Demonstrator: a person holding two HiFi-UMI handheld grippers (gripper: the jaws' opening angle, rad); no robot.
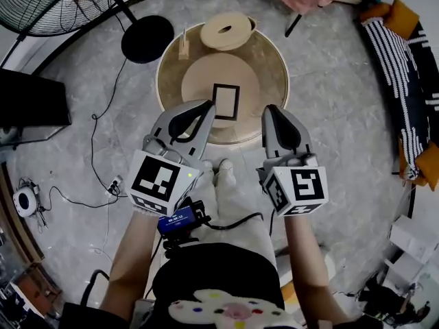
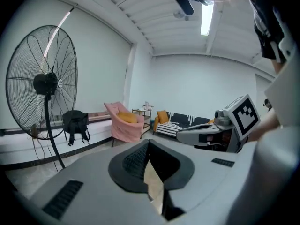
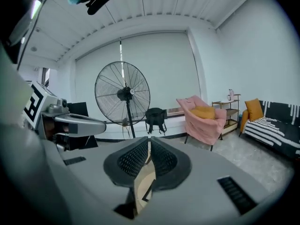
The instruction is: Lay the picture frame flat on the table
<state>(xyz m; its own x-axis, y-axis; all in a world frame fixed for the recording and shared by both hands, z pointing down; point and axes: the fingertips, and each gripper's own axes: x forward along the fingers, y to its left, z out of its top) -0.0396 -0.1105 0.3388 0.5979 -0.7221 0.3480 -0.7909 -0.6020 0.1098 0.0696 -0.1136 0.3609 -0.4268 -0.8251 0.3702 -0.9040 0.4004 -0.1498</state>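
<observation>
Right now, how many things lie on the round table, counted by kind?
picture frame: 1
round box: 1
small wooden stand: 1
Total: 3, taking the pale middle disc as part of the table.

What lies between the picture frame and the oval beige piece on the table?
Head view: only bare table between picture frame and oval beige piece.

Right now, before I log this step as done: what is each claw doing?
Left claw: closed, holding nothing.
Right claw: closed, holding nothing.
</observation>
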